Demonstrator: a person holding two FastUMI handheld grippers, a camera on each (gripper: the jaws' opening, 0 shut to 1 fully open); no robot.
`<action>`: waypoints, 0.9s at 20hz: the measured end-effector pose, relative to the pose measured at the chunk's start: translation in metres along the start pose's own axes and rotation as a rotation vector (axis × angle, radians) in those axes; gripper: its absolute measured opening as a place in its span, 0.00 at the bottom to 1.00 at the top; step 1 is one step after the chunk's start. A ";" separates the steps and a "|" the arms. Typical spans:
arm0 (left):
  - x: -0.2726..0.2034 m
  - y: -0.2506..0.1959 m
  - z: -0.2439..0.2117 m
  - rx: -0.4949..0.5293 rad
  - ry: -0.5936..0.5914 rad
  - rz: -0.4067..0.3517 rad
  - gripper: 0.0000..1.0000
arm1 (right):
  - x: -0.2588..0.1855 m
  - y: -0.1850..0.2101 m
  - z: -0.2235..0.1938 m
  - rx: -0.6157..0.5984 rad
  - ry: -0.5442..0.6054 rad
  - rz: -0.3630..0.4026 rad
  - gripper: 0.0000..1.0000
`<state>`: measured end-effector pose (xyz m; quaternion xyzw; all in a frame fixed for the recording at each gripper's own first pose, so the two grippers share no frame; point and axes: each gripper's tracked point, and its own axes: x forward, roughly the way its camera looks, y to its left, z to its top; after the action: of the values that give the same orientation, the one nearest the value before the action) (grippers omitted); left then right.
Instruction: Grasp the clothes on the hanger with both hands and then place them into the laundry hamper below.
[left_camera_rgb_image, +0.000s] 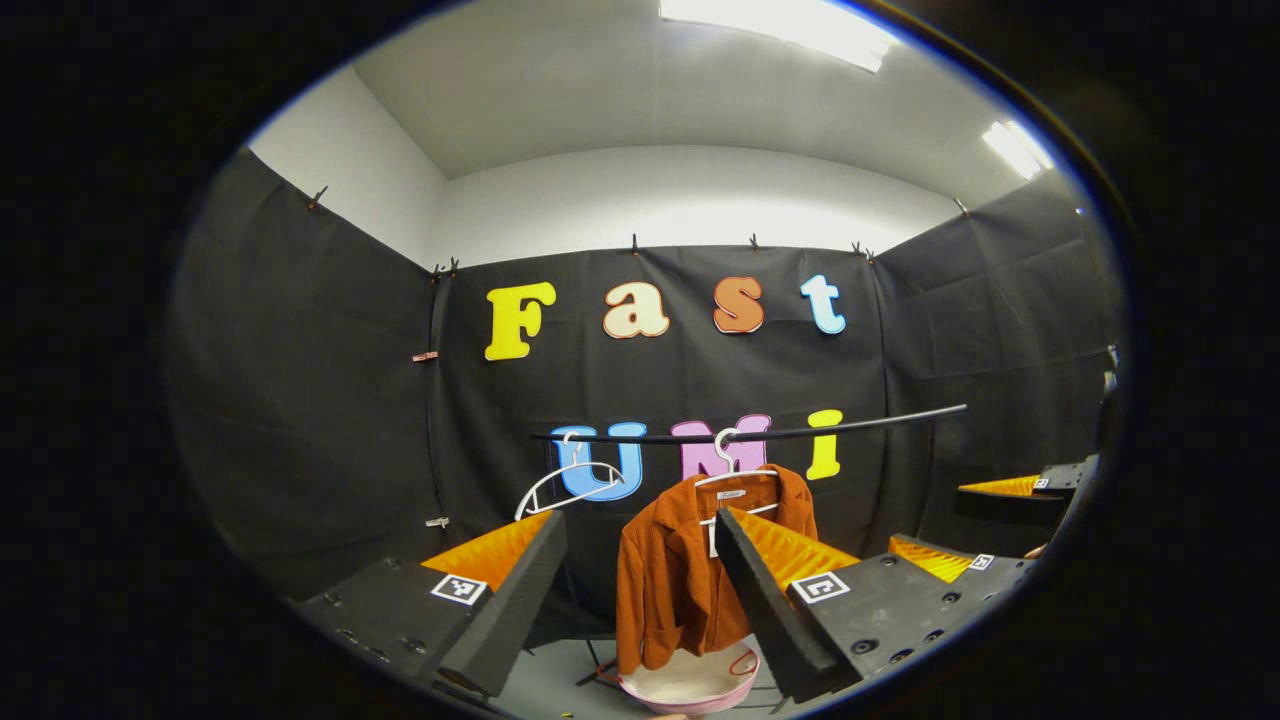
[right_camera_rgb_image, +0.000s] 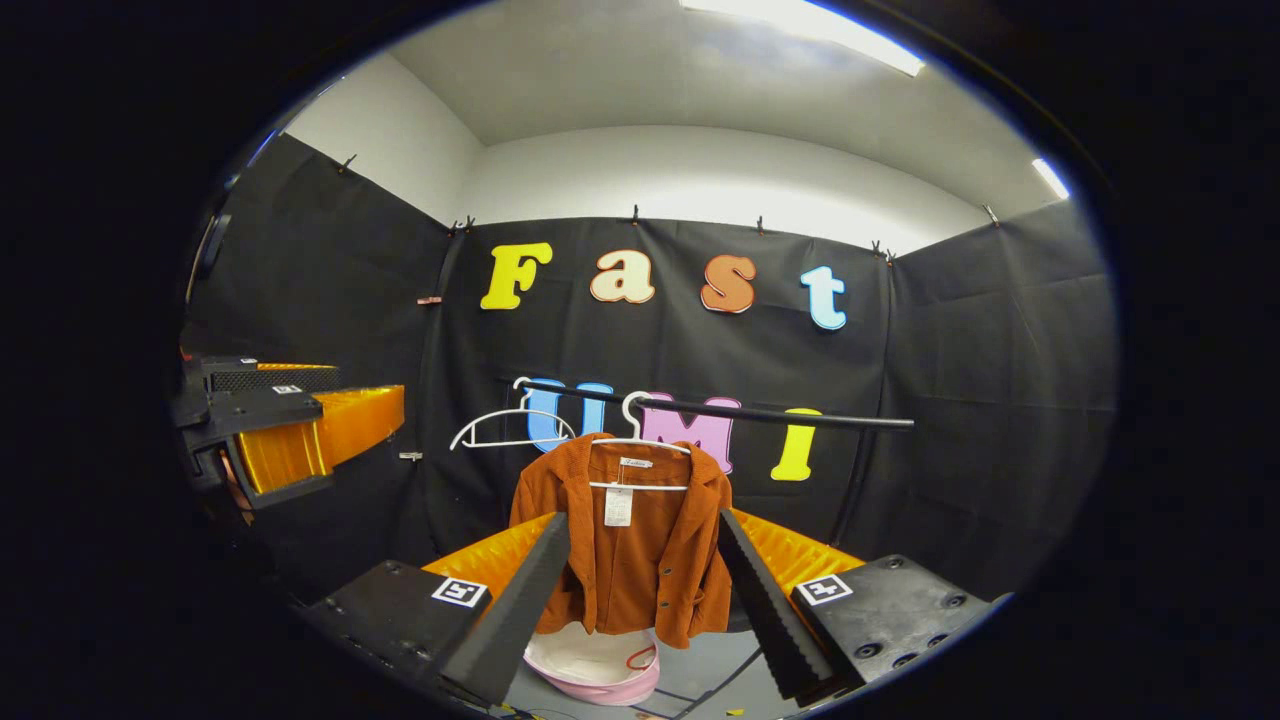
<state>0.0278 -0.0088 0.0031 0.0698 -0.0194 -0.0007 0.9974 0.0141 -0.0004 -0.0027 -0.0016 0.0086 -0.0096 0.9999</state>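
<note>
A rust-brown jacket (left_camera_rgb_image: 668, 575) (right_camera_rgb_image: 640, 560) hangs on a white hanger (left_camera_rgb_image: 735, 472) (right_camera_rgb_image: 640, 470) from a black rail (left_camera_rgb_image: 800, 432) (right_camera_rgb_image: 760, 412). Below it on the floor stands a pink-rimmed laundry hamper (left_camera_rgb_image: 690, 688) (right_camera_rgb_image: 600, 672). My left gripper (left_camera_rgb_image: 640, 515) is open and points at the jacket from a distance, with nothing between its fingers. My right gripper (right_camera_rgb_image: 643, 517) is open too and frames the jacket from short of it. In the left gripper view the right gripper (left_camera_rgb_image: 930, 515) shows at the right edge. In the right gripper view the left gripper (right_camera_rgb_image: 365, 390) shows at the left.
An empty white hanger (left_camera_rgb_image: 565, 482) (right_camera_rgb_image: 505, 420) hangs on the rail left of the jacket. Black cloth walls close the booth on three sides. The rail's stand (right_camera_rgb_image: 850, 480) runs down at the right, and cables lie on the grey floor (right_camera_rgb_image: 700, 670).
</note>
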 end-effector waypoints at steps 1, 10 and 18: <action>0.002 0.001 -0.005 0.006 0.002 -0.014 0.95 | 0.001 0.002 -0.003 0.007 0.002 -0.011 0.96; 0.035 -0.018 -0.067 -0.069 0.051 -0.207 0.94 | 0.022 0.003 -0.051 0.002 0.076 -0.152 0.97; 0.148 -0.054 -0.136 -0.078 0.059 -0.191 0.95 | 0.141 -0.018 -0.105 0.066 0.052 -0.126 0.96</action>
<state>0.1809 -0.0441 -0.1335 0.0323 0.0169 -0.0944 0.9949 0.1529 -0.0217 -0.1102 0.0310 0.0343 -0.0727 0.9963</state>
